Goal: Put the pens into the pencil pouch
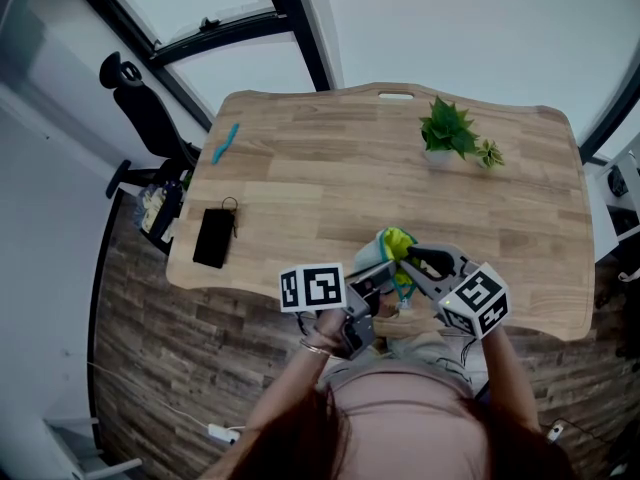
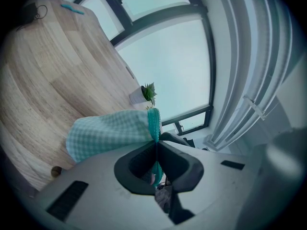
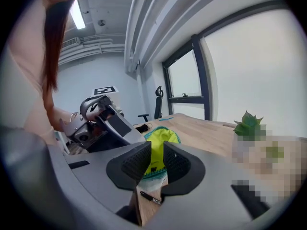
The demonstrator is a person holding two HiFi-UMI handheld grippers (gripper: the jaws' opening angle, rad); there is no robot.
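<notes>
A green-checked pencil pouch (image 1: 393, 240) with a yellow lining hangs over the table's near edge, held between both grippers. My left gripper (image 2: 156, 145) is shut on the pouch's (image 2: 108, 133) teal zipper edge. My right gripper (image 3: 157, 159) is shut on the yellow lining of the pouch (image 3: 161, 139), pulling its mouth apart. A black pen (image 3: 151, 197) lies on the wood just below the right jaws. A blue pen (image 1: 225, 142) lies at the table's far left, also seen as the blue pen (image 2: 74, 7) in the left gripper view.
A flat black case (image 1: 213, 236) with a loop lies near the table's left edge. A small potted plant (image 1: 447, 133) stands at the back right. An office chair (image 1: 150, 118) stands off the table's left corner. The person's body is close against the near edge.
</notes>
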